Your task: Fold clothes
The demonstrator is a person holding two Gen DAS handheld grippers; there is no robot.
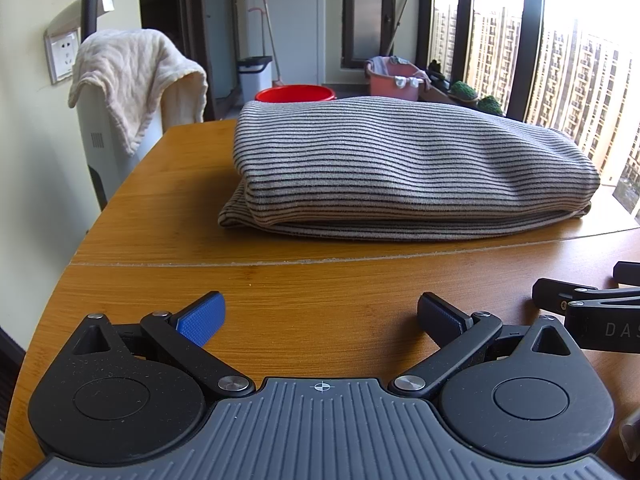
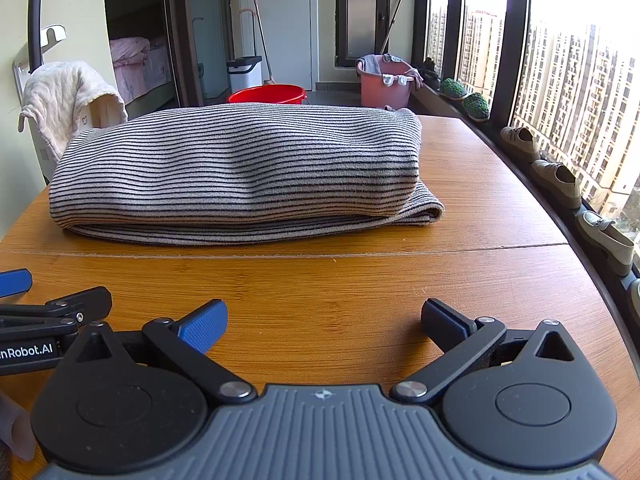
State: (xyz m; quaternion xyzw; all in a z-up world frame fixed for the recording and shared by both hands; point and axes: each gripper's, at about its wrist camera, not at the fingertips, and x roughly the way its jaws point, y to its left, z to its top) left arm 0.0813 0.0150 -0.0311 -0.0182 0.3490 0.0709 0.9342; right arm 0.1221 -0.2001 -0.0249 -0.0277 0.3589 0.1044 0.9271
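Lying folded into a thick, several-layered bundle, the striped garment (image 1: 408, 168) is sitting on the far half of the wooden surface (image 1: 320, 280), just beyond the seam that is running across it. Both grippers are resting low on the near half, side by side and well apart from the cloth.

The left gripper (image 1: 320, 318) is standing wide, its blue pad (image 1: 202, 318) and dark pad spread with only bare wood between them, holding nothing. The right gripper (image 2: 324, 320) is showing the same wide spread and is also holding nothing. Each is pointing forward toward the bundle, level with the surface, and each is appearing at the edge of the other's view.

Judging from the compact shape, the fold is looking close to finished. The lower layer is sticking out at the end toward the window, where its rolled edge (image 2: 428, 212) is peeking past the top layer. Doing this step well would probably mean tucking or aligning that edge, pressing the rounded top flat, and approaching low so the pads are sliding under 1 layer without dragging the whole stack.
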